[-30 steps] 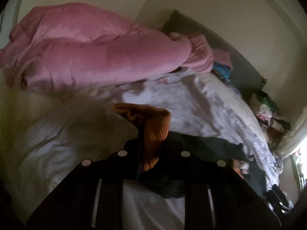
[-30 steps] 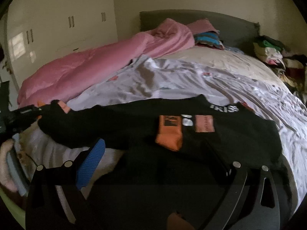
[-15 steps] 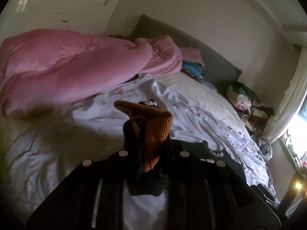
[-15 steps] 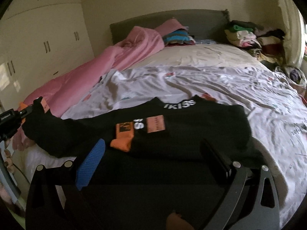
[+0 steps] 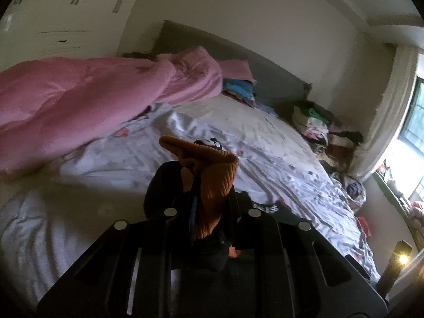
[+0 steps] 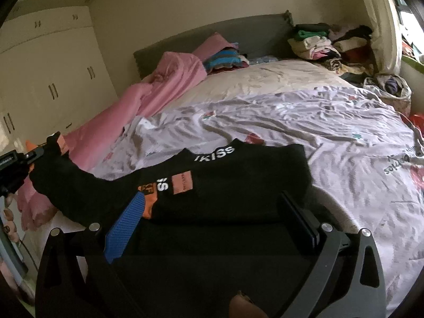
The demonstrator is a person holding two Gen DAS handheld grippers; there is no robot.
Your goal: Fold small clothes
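1. Two grippers work one garment: a black sweatshirt (image 6: 225,185) with orange cuffs and white lettering lies spread on the bed's printed sheet (image 6: 318,122), low and centre in the right wrist view.
2. Step in hand, as I judge it: folding a sleeve in. The left gripper (image 5: 209,185) is closed tight on the orange ribbed cuff (image 5: 214,177), which stands up between its fingers at the middle of the left wrist view.
3. At the far left edge of the right wrist view that sleeve end hangs lifted off the sheet, the sleeve stretching back to the body.
4. The right gripper (image 6: 212,225) stands wide open – blue pad at lower left, dark finger at lower right – with the sweatshirt's lower body between them, ungripped.
5. Next move likely calls for carrying the cuff across the chest and laying it flat – then letting go without dragging the body.
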